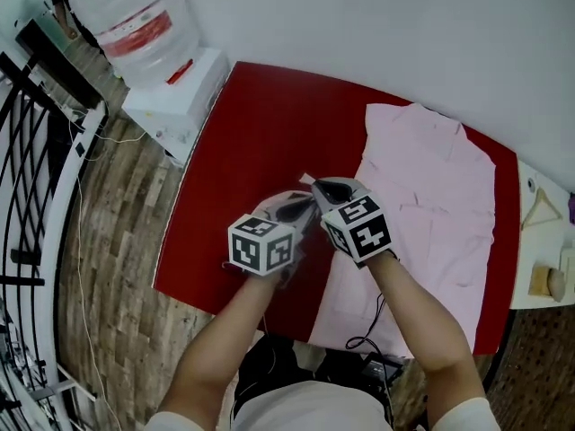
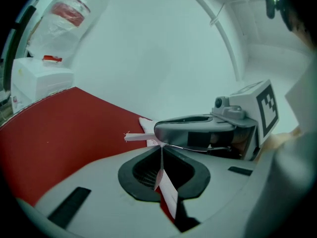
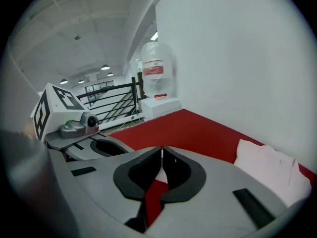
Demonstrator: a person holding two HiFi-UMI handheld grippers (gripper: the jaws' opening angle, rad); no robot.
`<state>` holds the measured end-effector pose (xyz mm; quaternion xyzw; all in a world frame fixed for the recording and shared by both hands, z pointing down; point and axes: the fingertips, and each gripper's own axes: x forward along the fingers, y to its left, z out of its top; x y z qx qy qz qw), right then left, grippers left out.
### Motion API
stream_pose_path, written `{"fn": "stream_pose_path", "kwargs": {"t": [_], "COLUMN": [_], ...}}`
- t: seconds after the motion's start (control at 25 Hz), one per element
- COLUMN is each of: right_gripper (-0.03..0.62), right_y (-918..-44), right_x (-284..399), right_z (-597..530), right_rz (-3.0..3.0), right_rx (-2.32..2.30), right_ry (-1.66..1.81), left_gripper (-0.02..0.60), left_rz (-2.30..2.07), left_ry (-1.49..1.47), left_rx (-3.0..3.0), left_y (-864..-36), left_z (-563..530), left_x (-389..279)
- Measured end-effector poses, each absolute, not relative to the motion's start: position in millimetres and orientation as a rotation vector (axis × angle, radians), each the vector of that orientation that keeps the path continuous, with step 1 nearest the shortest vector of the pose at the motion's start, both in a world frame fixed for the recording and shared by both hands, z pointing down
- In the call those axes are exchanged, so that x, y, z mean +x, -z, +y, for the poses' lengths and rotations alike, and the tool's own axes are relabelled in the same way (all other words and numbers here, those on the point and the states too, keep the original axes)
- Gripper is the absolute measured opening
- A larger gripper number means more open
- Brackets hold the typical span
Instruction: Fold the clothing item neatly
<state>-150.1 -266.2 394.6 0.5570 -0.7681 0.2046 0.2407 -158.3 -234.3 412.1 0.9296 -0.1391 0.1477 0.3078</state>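
Observation:
A pale pink shirt (image 1: 431,205) lies spread on the right half of the red table (image 1: 260,133). Over the table's middle my two grippers are held close together, side by side. The left gripper (image 1: 304,207) is shut on a thin fold of the shirt's edge (image 2: 168,192), and a pale tip of cloth (image 2: 136,137) sticks out past its jaws. The right gripper (image 1: 326,188) is shut on the same pink edge, seen as a thin pale line (image 3: 161,155) between its pads. The rest of the shirt (image 3: 270,170) lies beyond, to the right.
A water dispenser (image 1: 184,92) with a big bottle (image 1: 135,21) stands off the table's far left corner. A black railing (image 1: 27,196) runs along the left. A white shelf (image 1: 539,232) with a wooden hanger borders the table's right end. A black cable (image 1: 370,329) hangs at the near edge.

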Motion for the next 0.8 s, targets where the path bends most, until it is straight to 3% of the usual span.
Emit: {"fn": "stream_pose_path", "kwargs": {"t": [0.8], "right_gripper": [0.023], "right_y": [-397.7], "right_x": [62.3], "right_z": [-146.4], "right_rz": [-2.004], "right_rx": [1.860], "right_ry": [-0.694], "left_gripper": [0.012], "left_rz": [-0.155], "left_ry": [-0.560], "left_rx": [2.628], "left_y": [-411.7], "left_z": [-120.5], "left_x": [39.5]}}
